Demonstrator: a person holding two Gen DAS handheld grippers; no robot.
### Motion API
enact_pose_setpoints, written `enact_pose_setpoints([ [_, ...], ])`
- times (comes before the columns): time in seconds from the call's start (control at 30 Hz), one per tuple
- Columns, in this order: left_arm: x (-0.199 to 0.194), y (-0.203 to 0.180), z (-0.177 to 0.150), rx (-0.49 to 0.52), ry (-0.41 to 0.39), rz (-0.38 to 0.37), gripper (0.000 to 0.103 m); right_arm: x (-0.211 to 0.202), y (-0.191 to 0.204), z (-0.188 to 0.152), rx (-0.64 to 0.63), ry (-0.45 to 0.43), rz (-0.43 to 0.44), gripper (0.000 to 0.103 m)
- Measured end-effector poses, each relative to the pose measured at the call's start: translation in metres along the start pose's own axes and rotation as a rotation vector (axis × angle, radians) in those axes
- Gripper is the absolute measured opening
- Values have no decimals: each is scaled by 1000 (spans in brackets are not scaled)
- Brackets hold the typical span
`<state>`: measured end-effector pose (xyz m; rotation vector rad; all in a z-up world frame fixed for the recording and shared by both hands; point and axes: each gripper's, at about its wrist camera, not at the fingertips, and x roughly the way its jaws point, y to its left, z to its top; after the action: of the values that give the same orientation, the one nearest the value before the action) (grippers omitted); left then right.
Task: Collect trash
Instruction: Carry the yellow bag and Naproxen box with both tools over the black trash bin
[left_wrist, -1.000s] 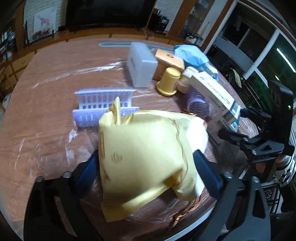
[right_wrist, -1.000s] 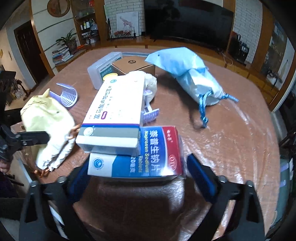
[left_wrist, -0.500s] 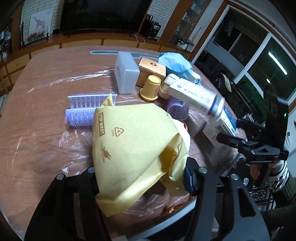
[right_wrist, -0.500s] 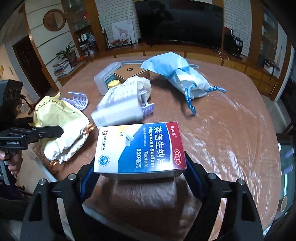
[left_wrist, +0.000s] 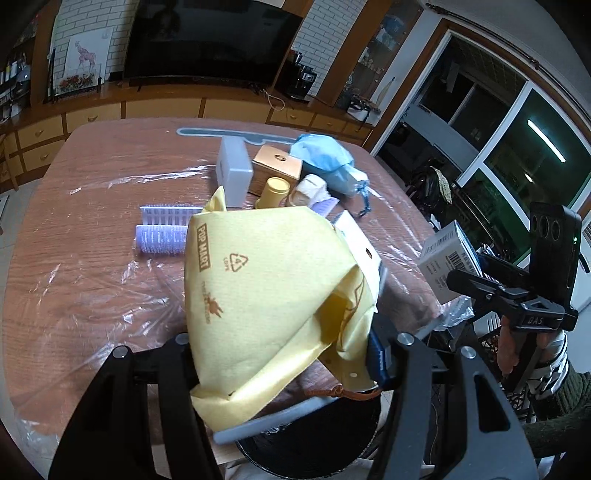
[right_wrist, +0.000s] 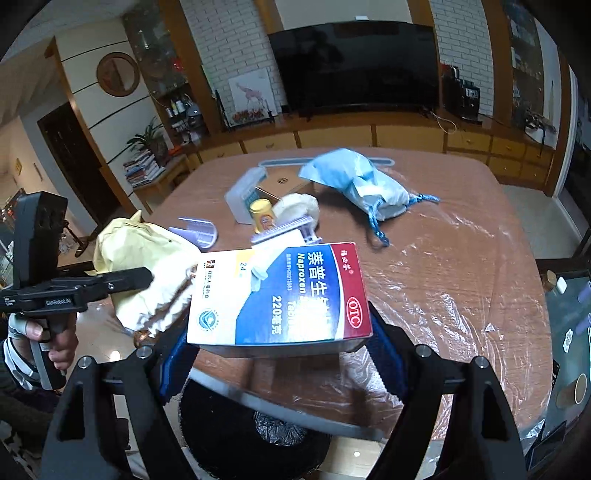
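While our left tongs (left_wrist: 284, 354) pinch the yellow bag (left_wrist: 266, 295) at lower centre and our right tongs (right_wrist: 277, 347) clamp the medicine box (right_wrist: 280, 295) above the black bin (right_wrist: 255, 439), the box may hit the counter (right_wrist: 443, 266) edge and miss.

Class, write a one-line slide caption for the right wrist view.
Right hand-held gripper grips a Naproxen Sodium box above a black bin at the table edge.
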<state>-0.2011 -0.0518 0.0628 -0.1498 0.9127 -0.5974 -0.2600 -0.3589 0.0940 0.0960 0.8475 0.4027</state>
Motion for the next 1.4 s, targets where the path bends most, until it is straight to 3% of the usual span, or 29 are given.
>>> enact_pose_setpoints([
  [0.73,-16,-57,-82,65,86,27,60,-38,35,-70,-72,101,66,80],
  [1.4,23,-68,-130,146,208,108,60,-1,37,-114,-93,225,5,80],
])
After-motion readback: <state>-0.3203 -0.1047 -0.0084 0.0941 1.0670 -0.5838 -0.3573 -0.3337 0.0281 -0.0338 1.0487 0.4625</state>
